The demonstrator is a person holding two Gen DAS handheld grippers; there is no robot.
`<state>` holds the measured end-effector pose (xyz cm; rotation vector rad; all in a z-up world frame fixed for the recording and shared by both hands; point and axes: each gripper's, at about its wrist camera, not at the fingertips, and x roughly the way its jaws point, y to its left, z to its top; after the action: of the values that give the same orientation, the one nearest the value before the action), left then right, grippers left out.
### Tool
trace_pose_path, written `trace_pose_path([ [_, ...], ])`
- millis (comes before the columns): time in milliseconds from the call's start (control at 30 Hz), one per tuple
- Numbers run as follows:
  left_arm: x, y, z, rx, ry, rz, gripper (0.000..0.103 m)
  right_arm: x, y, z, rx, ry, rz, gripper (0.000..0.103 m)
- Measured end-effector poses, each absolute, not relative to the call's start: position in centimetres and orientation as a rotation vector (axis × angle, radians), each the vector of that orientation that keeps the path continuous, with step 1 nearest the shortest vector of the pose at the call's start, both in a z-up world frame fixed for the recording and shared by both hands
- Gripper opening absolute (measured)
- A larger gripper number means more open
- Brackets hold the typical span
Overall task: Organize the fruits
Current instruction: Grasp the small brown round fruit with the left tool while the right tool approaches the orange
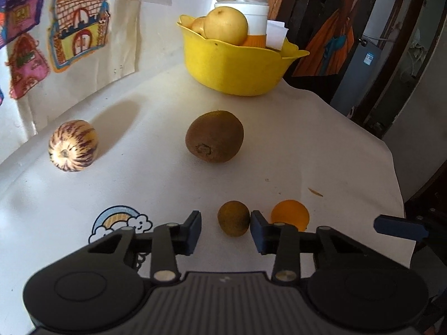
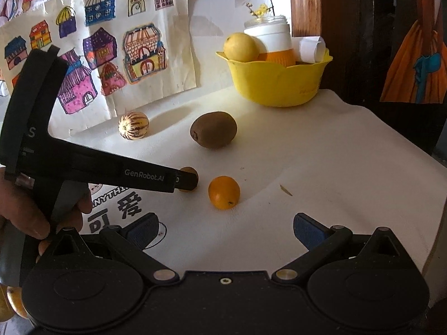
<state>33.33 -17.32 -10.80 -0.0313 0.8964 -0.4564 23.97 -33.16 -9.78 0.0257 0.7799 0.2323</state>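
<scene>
The left gripper (image 1: pixel 225 227) has its jaws apart, one on each side of the small kiwi (image 1: pixel 233 218). One jaw looks like it's touching the fruit, the other is a bit away, so it isn't pinched yet. I think that's the set-up for a grab. The right gripper (image 2: pixel 225 227) waits low at the near edge of the table (image 2: pixel 321 167), jaws wide apart w/ nothing in them. Prob. it stays out of the way while the left one works.

Places vs. the yellow bowl (image 1: pixel 232 64), which sits at the far end of the table:
- big kiwi (image 1: pixel 214 136): in front of the bowl, near the middle.
- stripy melon (image 1: pixel 73 145): further left of the bowl, close to the drawings (image 2: pixel 97 42) on the wall.
- small kiwi and orange (image 1: pixel 290 214): well apart from the bowl, just beside each other.

Count on the table: 2 kiwis, 1 orange, 1 stripy melon. In the bowl: 1 big yellow pear (image 1: pixel 225 25), maybe 1 or 2 more yellow fruits behind it (hard to tell), plus a white and orange cup (image 1: pixel 255 25) and some paper. So approx. 4 fruits are left to go in.
</scene>
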Motion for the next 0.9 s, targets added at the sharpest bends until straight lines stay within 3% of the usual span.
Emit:
trace_pose_path([
  [267, 34.3, -18.1, -11.2, -0.021, 0.888, -0.47, 0.041, 25.3, -32.8, -10.5, 0.014, 0.794, 0.241, 0.102],
  [367, 34.6, -18.2, -11.3, -0.021, 0.89, -0.479, 0.029, 25.5, -32.7, -10.6, 0.013, 0.796, 0.242, 0.102],
  [767, 34.1, -16.7, -11.0, -0.036, 0.877, -0.484, 0.028, 26.9, -31.9, -11.4, -0.023, 0.792, 0.259, 0.102],
  [900, 34.2, -15.7, -10.4, -0.039, 0.865, -0.453, 0.028, 28.5, -31.7, -12.1, -0.028, 0.804, 0.262, 0.084],
])
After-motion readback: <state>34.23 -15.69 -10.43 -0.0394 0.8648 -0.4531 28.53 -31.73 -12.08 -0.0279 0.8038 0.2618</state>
